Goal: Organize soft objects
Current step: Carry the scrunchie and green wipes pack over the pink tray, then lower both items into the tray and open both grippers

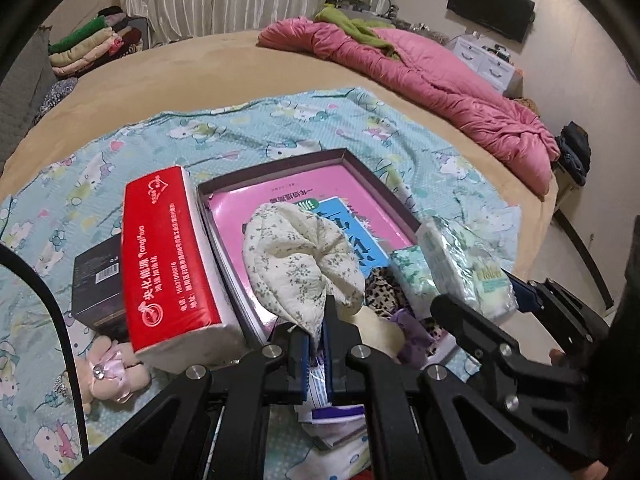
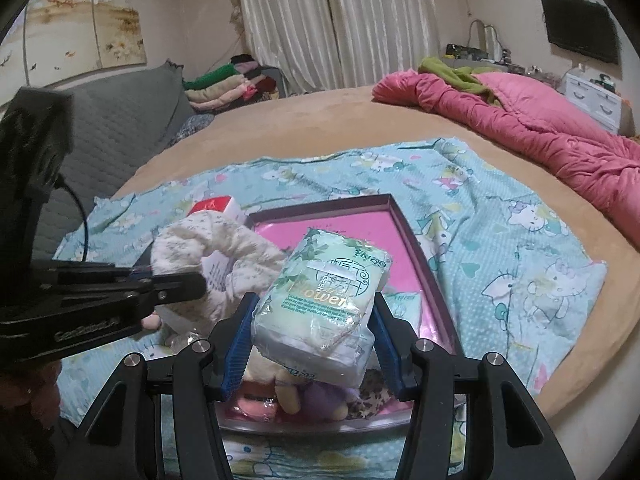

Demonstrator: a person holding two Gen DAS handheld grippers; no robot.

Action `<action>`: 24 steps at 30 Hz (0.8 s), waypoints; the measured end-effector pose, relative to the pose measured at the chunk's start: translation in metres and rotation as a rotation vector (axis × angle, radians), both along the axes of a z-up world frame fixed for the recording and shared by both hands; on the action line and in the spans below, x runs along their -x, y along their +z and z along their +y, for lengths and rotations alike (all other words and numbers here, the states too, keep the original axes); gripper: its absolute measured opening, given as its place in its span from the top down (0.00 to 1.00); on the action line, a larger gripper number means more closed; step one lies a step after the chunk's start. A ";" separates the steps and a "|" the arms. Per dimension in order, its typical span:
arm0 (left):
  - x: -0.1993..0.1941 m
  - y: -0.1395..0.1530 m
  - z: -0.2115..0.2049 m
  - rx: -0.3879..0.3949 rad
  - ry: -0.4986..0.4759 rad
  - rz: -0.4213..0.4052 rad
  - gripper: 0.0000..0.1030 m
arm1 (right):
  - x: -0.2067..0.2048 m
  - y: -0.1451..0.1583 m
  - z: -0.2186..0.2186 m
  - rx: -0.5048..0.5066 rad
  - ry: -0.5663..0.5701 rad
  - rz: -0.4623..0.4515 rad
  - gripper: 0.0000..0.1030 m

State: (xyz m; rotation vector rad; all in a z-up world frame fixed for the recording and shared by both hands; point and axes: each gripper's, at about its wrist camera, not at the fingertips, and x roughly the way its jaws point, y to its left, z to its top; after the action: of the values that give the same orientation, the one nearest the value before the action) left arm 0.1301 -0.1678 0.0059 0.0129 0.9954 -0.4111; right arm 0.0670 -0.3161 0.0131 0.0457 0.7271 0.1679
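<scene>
**Over the box, both hands loaded**

Above the open purple box at frame centre, both grippers carry soft things toward it. Low in the left wrist view, the left gripper has its jaws pressed together on a corner of the floral cloth pouch, which hangs over the pink box bottom. Low and central in the right wrist view, the right gripper pinches a green tissue pack between its blue pads, about half spread. A plush toy and another tissue pack already lie at the box's near end. By my reading this is the placing step; next, each load must come down onto bare box floor before letting go, the hands kept apart.
</scene>
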 end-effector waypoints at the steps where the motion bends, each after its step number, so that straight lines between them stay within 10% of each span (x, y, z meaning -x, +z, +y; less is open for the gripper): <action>1: -0.002 -0.002 -0.001 -0.006 0.002 0.004 0.95 | -0.002 -0.003 0.000 0.000 0.003 0.010 0.46; 24: -0.022 -0.031 -0.005 -0.058 0.010 0.042 0.95 | -0.040 -0.043 0.009 0.033 0.047 0.094 0.45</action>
State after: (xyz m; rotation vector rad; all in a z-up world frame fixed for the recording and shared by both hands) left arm 0.1516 -0.1726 -0.0246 0.0518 1.0483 -0.3747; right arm 0.1068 -0.3069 -0.0295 0.0052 0.8248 0.1997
